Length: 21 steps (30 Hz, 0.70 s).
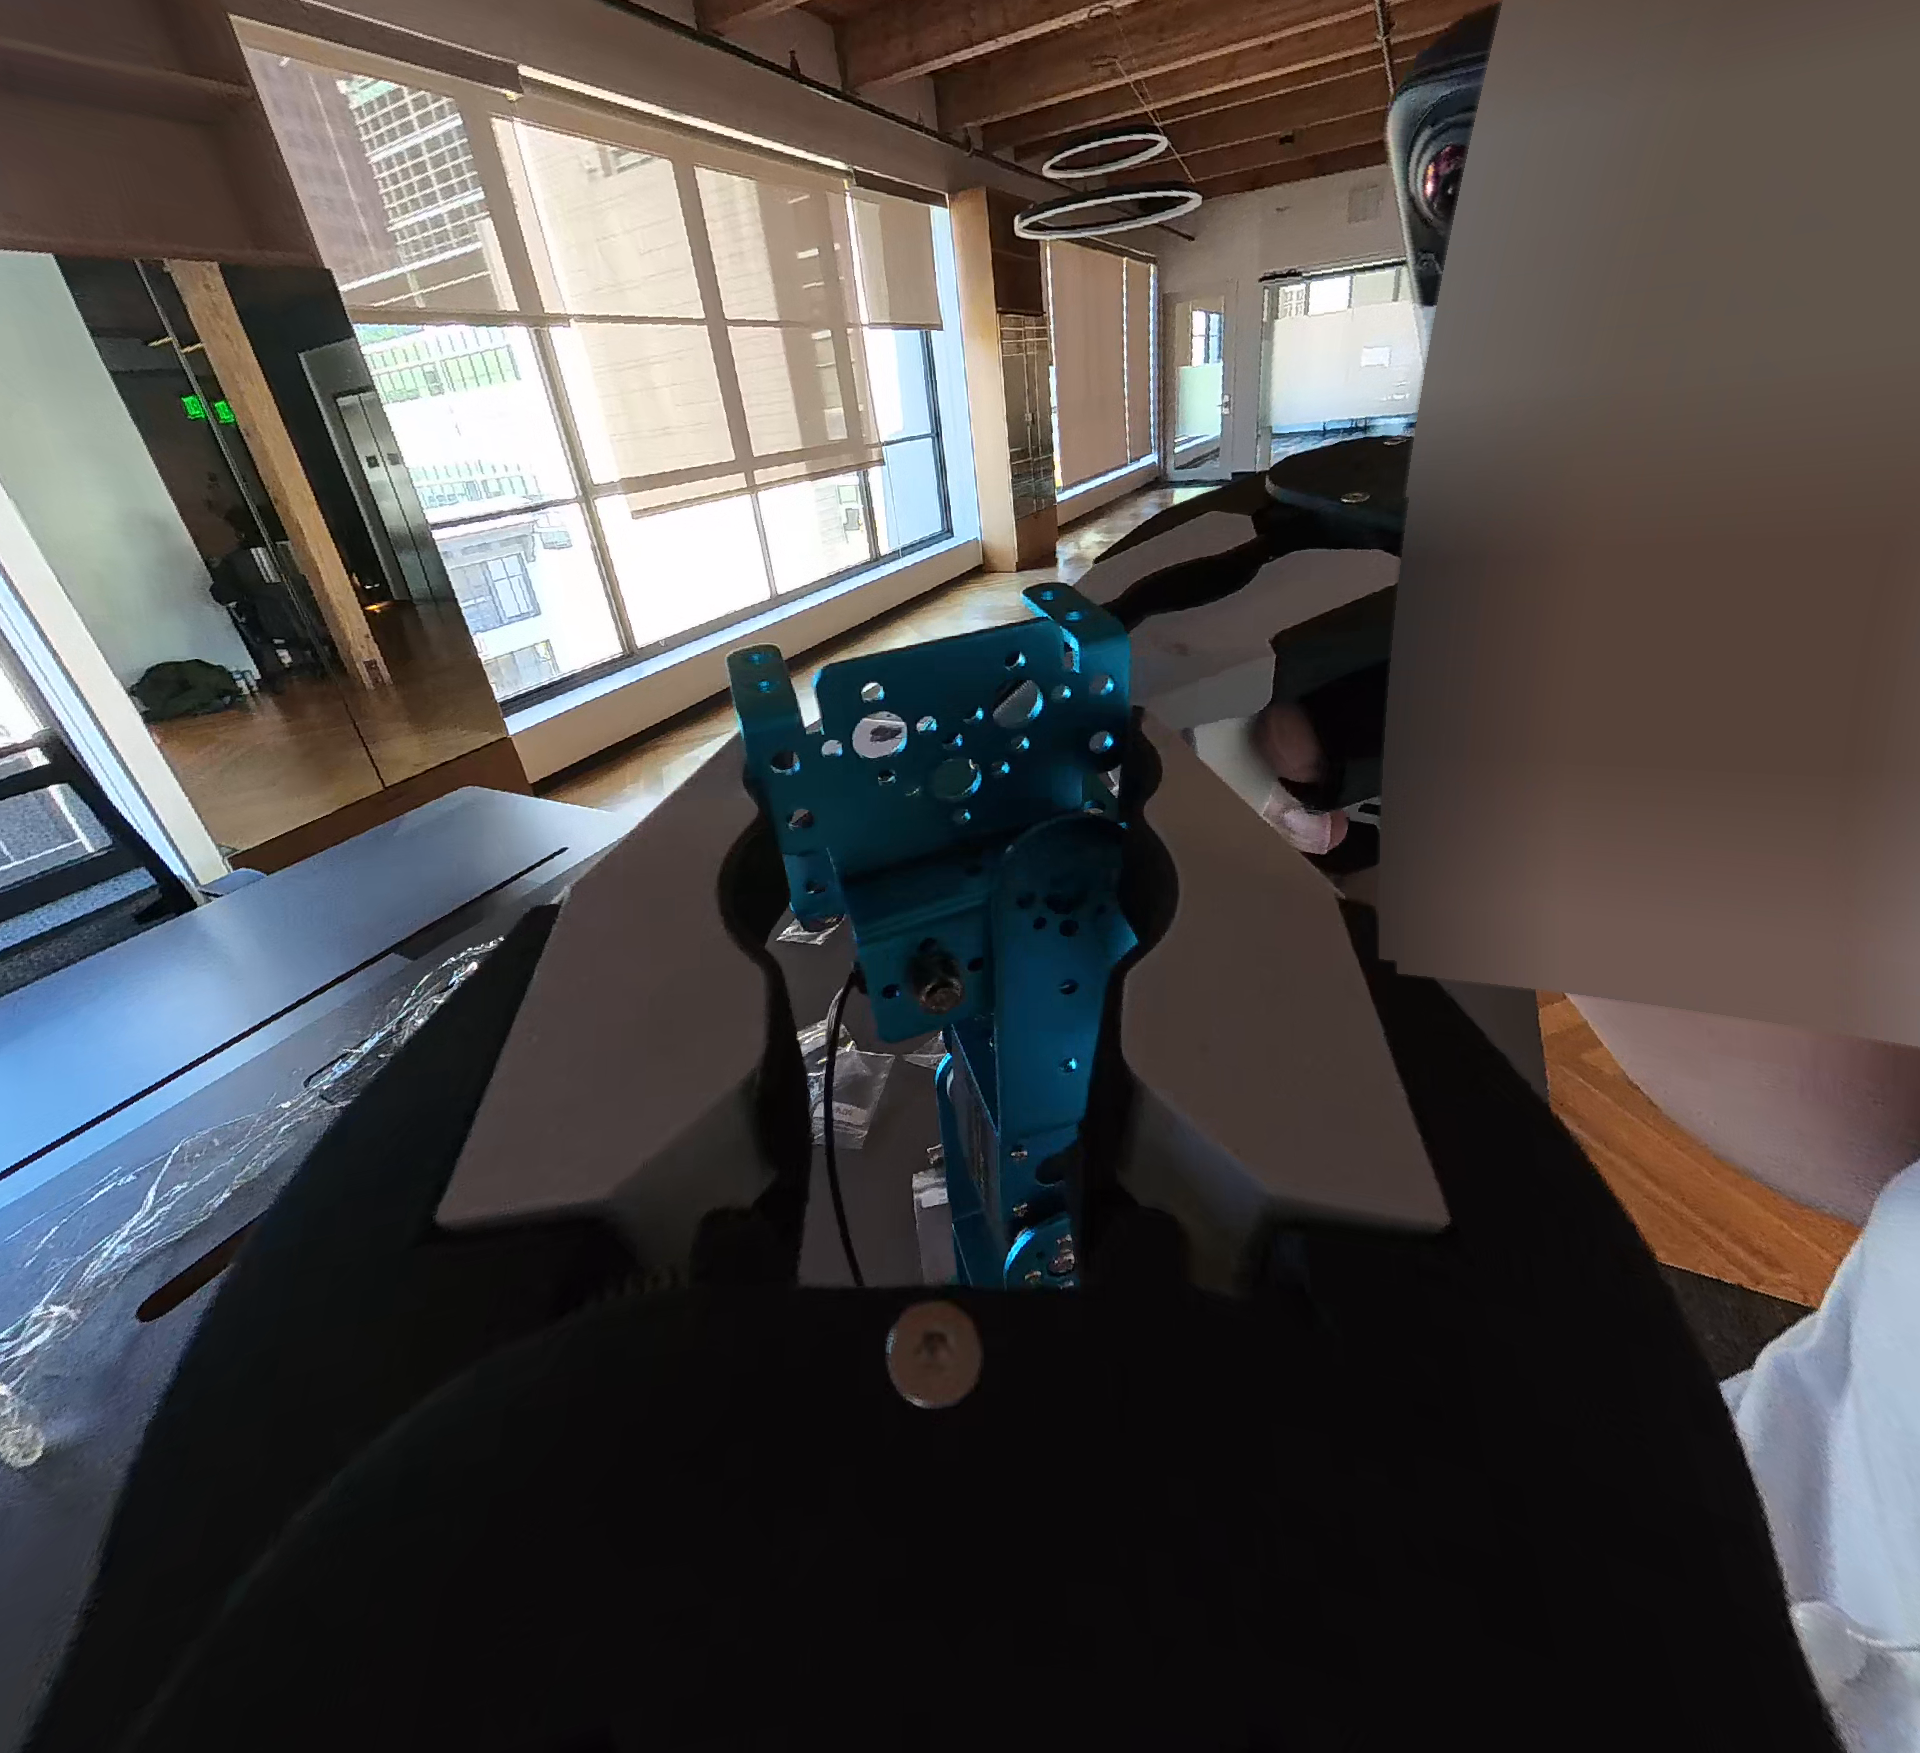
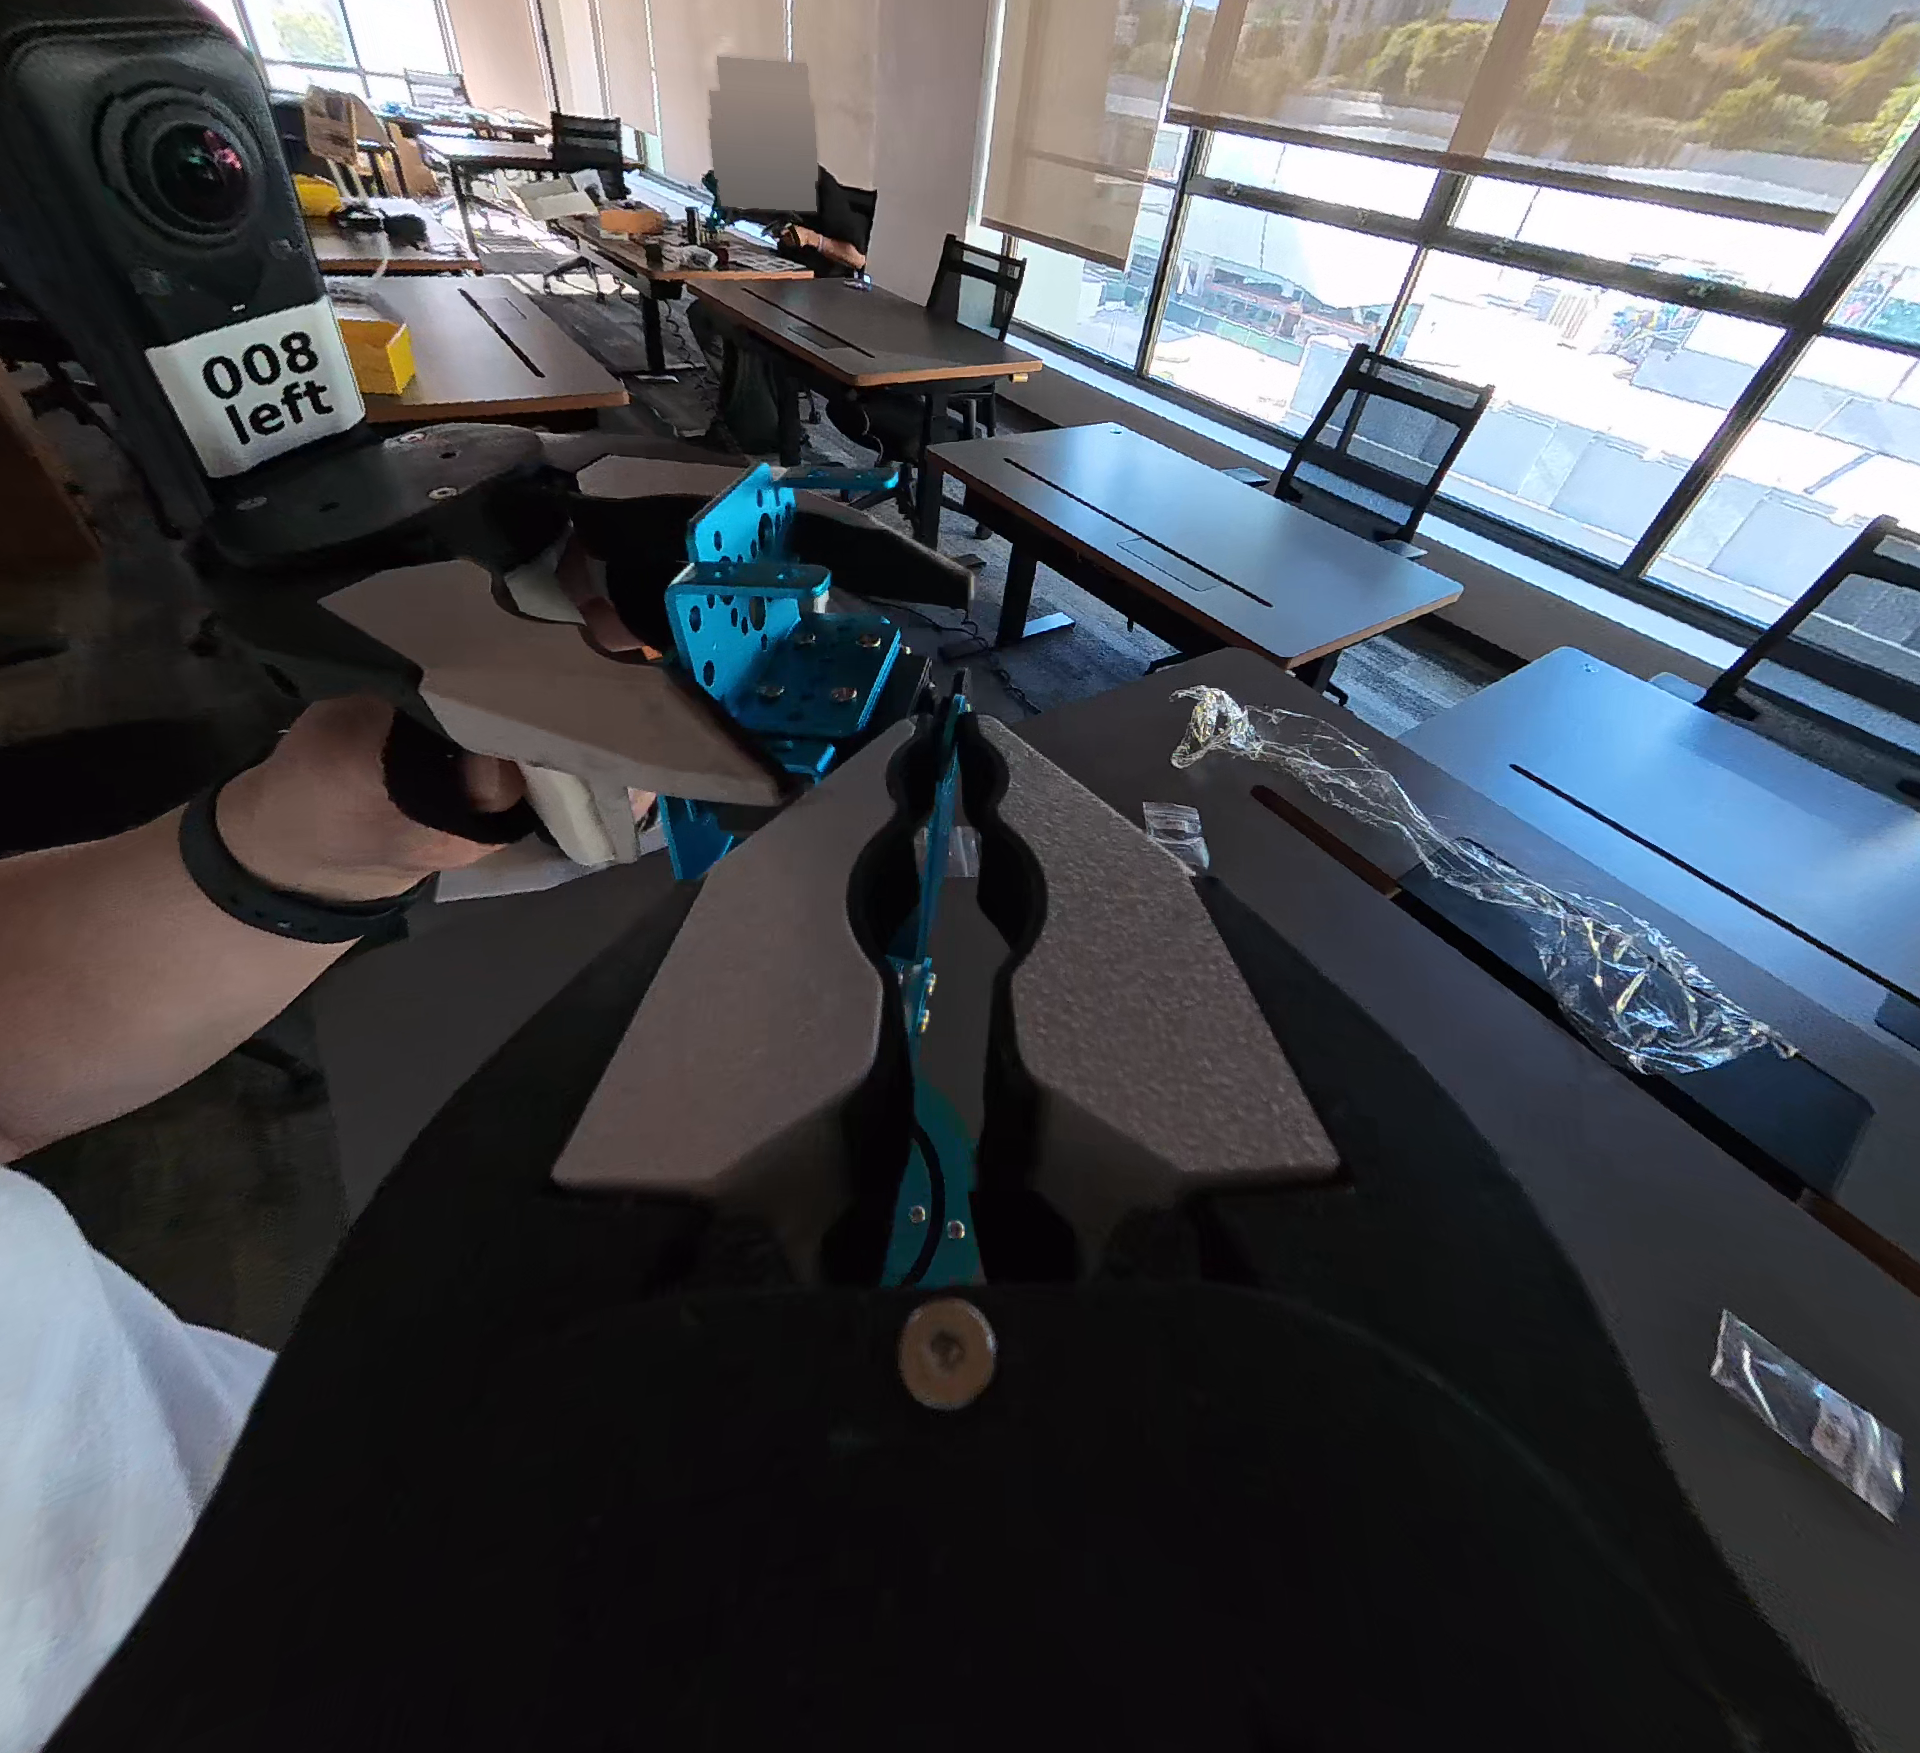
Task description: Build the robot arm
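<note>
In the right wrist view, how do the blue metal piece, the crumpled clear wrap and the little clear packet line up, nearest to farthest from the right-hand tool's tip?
Measured from the right gripper:
1. Blue metal assembly: pinched between the jaws, reaching ahead and left.
2. Crumpled plastic wrap: on the dark desk, to the right.
3. Small clear bag: lower right on the same desk, farthest from the tip.

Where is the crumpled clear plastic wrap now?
In the right wrist view, the plastic wrap lies on the dark desk, right of the right gripper.
</note>
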Tool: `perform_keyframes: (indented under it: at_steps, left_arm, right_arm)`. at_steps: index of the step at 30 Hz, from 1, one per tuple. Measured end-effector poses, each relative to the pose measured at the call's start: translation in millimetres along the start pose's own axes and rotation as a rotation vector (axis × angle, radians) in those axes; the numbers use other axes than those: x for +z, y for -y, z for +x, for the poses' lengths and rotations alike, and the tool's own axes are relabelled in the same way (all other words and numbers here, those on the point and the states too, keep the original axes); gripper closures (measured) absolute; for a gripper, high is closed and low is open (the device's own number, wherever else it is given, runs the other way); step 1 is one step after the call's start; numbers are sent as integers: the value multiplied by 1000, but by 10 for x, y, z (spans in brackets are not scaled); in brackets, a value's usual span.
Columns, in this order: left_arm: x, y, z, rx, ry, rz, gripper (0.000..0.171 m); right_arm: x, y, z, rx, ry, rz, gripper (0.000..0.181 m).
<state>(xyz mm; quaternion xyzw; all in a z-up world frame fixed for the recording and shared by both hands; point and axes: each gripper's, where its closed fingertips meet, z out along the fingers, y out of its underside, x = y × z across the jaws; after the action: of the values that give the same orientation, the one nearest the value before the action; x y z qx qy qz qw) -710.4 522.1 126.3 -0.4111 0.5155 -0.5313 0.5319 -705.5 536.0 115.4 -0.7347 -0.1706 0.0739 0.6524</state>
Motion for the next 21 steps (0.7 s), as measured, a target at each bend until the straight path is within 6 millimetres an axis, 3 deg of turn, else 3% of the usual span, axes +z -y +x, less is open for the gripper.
perform_keyframes:
  at_steps: [9,21]
  left_arm:
    - [-6,11,49,63,-16,24,111]
    - [-59,27,146,23,-98,63,123]
  right_arm:
    - [-20,1,5,5,-12,25,178]
    - [-19,8,37,25,-22,72,179]
